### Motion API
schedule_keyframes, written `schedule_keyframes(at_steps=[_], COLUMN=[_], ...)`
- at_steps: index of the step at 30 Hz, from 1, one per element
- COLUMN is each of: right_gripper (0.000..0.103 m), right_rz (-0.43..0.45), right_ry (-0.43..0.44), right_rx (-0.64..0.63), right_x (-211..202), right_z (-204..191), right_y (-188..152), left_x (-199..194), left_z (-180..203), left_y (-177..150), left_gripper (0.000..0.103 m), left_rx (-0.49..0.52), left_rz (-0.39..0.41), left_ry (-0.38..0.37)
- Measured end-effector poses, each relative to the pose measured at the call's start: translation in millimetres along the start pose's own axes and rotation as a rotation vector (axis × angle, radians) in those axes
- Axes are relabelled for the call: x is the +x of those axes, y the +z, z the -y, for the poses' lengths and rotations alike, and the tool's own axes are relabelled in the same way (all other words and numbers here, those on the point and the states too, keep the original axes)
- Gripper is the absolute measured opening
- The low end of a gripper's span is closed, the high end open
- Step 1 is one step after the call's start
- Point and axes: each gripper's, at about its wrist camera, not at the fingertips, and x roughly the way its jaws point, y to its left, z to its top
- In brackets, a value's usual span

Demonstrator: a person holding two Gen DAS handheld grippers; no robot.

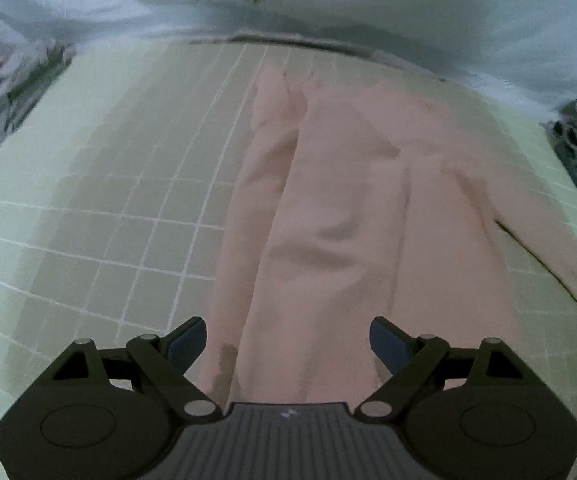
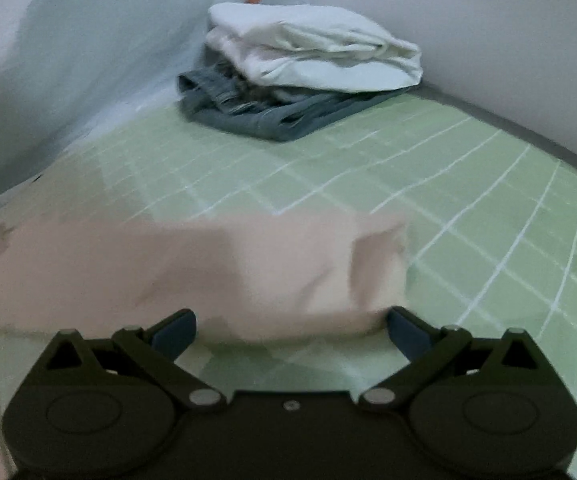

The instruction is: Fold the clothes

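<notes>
— Which way does your pink garment run?
— Lengthwise from frame bottom to top centre, creased, on the green checked sheet.
— Jaws?
— Your left gripper and right gripper both gape, holding nothing.

Both wrist views — low, sharing pink garment.
</notes>
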Motion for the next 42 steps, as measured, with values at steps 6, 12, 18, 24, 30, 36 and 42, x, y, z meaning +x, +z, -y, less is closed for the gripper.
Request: schedule_keyframes(at_steps=[6, 12, 18, 24, 30, 36, 42], right_gripper=[0.103, 0.043, 0.016, 0.016, 0.087, 0.102, 0.102], right_rz=[0.001, -0.010, -0.096, -0.135, -0.120, -0.049, -0.151], right_ry=[-0.055, 0.074, 0.359, 0.776, 0.839, 0.637, 0.426], right_rx=[-0.025, -0.097, 0.002, -0.147, -0.468, -0.547, -0.442], right_x=[16.8, 21.8, 27.9, -2.0, -41.5, -37.6, -9.0], right_z=[-9.6, -41.9, -96.8, -215.6, -278.0, -229.0, -164.6], right_y=[13.3, 27.6, 36.3, 34.9, -0.9, -3.4, -11.6], left_x=[33.2, 53.5, 54.3, 51.4, 45.1, 36.6, 36.2], left_z=[-10.3, -24.5, -26.2, -26.1, -23.9, -16.7, 10.1], left_y=[22.3, 30.8, 28.8, 26.8, 28.9, 39.5, 66.9], left_gripper=[0.089, 0.095, 0.098, 0.098, 0.098, 0.098, 0.098], left_rx=[-0.031, -0.078, -0.093, -0.104, -0.096, -0.068, -0.018], left_rz=[-0.055, -0.090, -0.087, -0.087, -0.068, -0.026, 0.010], left_ry=[0.019, 0.068, 0.073, 0.076, 0.082, 0.069, 0.004])
